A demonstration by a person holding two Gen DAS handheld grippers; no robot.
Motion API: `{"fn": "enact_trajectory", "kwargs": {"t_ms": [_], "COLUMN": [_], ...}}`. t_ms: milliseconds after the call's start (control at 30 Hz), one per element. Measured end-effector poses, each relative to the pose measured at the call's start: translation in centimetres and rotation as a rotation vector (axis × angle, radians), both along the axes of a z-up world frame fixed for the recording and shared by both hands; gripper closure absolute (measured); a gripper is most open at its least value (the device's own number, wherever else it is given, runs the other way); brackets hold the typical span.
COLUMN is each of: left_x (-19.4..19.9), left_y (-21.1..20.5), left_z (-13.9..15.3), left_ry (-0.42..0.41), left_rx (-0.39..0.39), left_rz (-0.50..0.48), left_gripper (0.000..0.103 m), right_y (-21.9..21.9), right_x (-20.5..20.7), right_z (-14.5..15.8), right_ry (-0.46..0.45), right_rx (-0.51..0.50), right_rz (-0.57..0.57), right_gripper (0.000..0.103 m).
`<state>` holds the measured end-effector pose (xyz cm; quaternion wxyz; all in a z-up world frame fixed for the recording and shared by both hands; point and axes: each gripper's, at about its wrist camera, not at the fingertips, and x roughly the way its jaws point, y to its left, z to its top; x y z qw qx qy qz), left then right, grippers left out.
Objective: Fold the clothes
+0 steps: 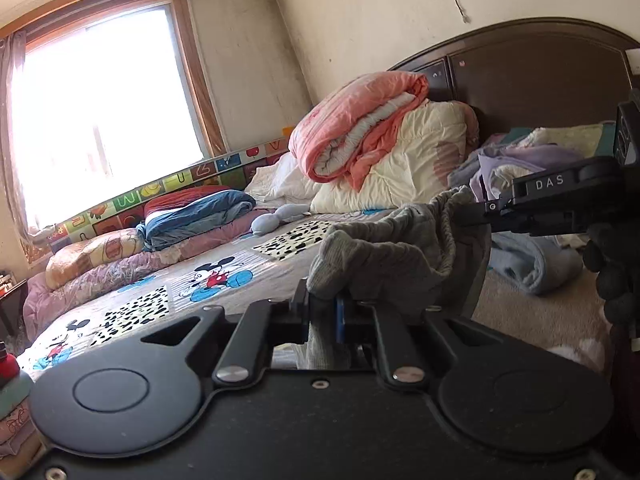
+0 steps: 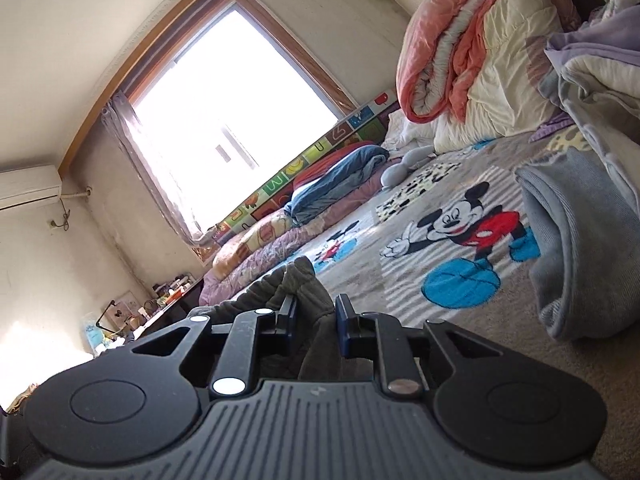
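A soft grey knitted garment (image 1: 384, 248) is held raised above the bed with the cartoon-mouse printed cover (image 1: 168, 292), stretched between both tools. One edge is pinched in the left claw (image 1: 322, 316), and a bunched dark fold of it is clamped in the right claw (image 2: 316, 320).

A bed (image 1: 208, 280) bears folded quilts (image 1: 360, 128), blankets (image 1: 196, 216) and a cartoon-mouse sheet (image 2: 460, 240).

Bed, cartoon-mouse printed blanket (image 2: 460, 236). Rolled pink quilt (image 1: 352, 128) atop cream duvet (image 1: 416, 160) against dark wooden headboard (image 1: 528, 76). Folded blue-and-red bedding (image 1: 196, 212) beside alphabet play mat (image 1: 168, 188). Bright window (image 1: 100, 112); wall air conditioner (image 2: 30, 186).
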<state>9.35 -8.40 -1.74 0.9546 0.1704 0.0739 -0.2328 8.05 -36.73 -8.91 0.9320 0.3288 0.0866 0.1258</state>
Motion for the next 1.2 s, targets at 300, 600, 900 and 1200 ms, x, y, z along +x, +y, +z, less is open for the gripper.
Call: {"fn": "enact_trajectory", "kwargs": {"t_ms": [300, 600, 900, 1200], "left_x": [3.7, 5.3, 4.5, 3.5], "left_y": [1.1, 0.9, -0.9, -3.4], "left_z": [10.1, 18.0, 22.2, 24.6], "left_ry": [0.028, 0.023, 0.001, 0.083], "left_rx": [-0.099, -0.152, -0.172, -0.313], "left_rz": [0.032, 0.032, 0.000, -0.129], "left_gripper": [0.093, 0.094, 0.095, 0.095], "right_y": [-0.5, -0.9, -2.5, -5.3], "right_x": [4.3, 8.4, 10.1, 9.8], "right_z": [10.7, 19.7, 25.5, 29.6], "right_ry": [-0.157, -0.221, -0.255, -0.289], "right_rx": [-0.048, -0.129, -0.196, -0.278], "right_rz": [0.063, 0.093, 0.091, 0.053], "right_gripper": [0.082, 0.083, 0.083, 0.084]}}
